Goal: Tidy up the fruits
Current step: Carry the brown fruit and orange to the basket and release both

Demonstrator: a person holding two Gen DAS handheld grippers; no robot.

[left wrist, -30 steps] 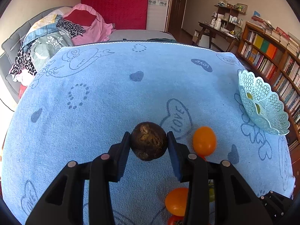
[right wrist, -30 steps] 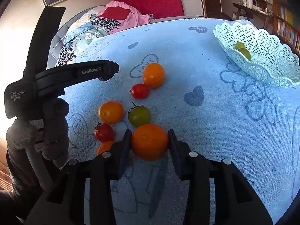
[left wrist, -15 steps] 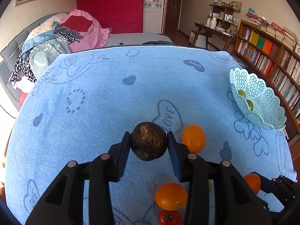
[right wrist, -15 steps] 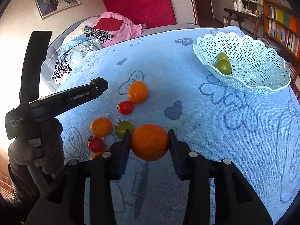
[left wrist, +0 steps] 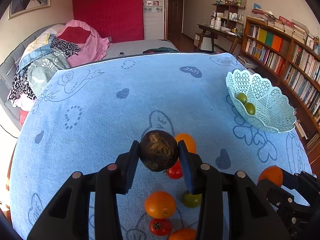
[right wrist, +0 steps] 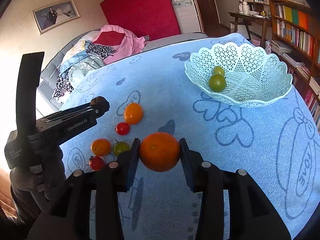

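Blue towelling point(right wrist: 250, 160) printed with hearts covers the whole table, with a cluttered sofa at the far left and bookshelves down the right. Over the last second both hands have carried their loads up off the cloth and toward the far right, so the lace basket point(right wrist: 260, 64), with two green fruits point(right wrist: 217, 82) already inside, now looms much larger in the right wrist view. That reads as the carry stage of two drops at once. The right gripper point(right wrist: 160, 154) is clamped narrow on an orange point(right wrist: 159, 151), nearer the basket. The left gripper point(left wrist: 159, 154) is likewise closed around a dark brown, rough-skinned fruit point(left wrist: 159, 153), trailing behind on the left. Left on the cloth near the middle are loose oranges point(right wrist: 133, 113), small red tomatoes point(right wrist: 122, 128) and a green tomato point(right wrist: 120, 148), so several more trips look necessary.
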